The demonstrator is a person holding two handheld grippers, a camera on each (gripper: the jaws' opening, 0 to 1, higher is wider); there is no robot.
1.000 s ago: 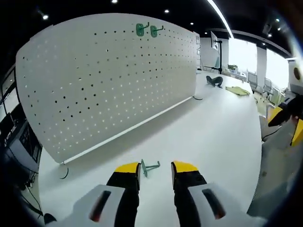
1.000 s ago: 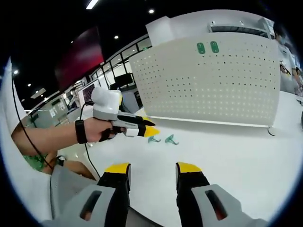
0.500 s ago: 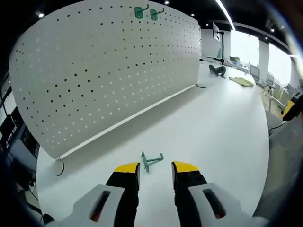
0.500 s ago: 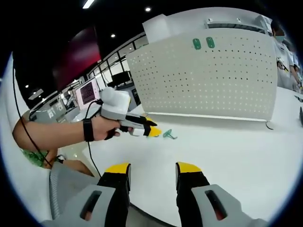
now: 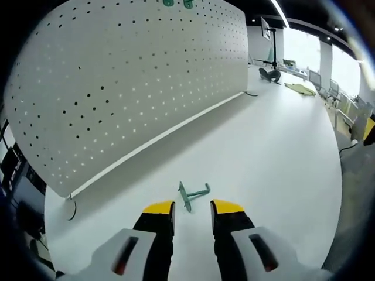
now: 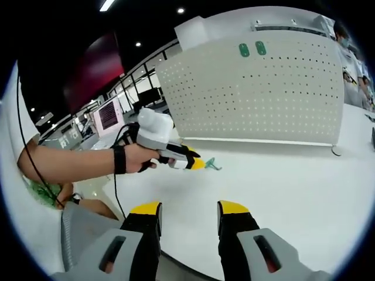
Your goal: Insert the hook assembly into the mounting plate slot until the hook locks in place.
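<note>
A small green hook (image 5: 192,194) lies flat on the white table, just beyond my left gripper (image 5: 193,208), whose yellow-tipped jaws are open and empty, one to either side of it. From the right gripper view the same hook (image 6: 212,164) pokes out past the left gripper (image 6: 195,163), which a hand holds low over the table. The white pegboard (image 5: 129,88) stands upright behind, with two green hooks (image 6: 252,49) mounted near its top edge (image 5: 176,3). My right gripper (image 6: 189,209) hangs back, open and empty, well short of the hook.
A dark cable loop (image 5: 71,209) lies at the pegboard's near foot. Far down the table sit a dark object (image 5: 269,74) and a yellowish cloth (image 5: 301,88). A person's forearm with a black wristband (image 6: 119,160) reaches in from the left. Screens (image 6: 108,115) stand behind.
My left gripper has moved forward and lower toward the hook on the table, so the pegboard looms larger. The right gripper has stayed where it was.
</note>
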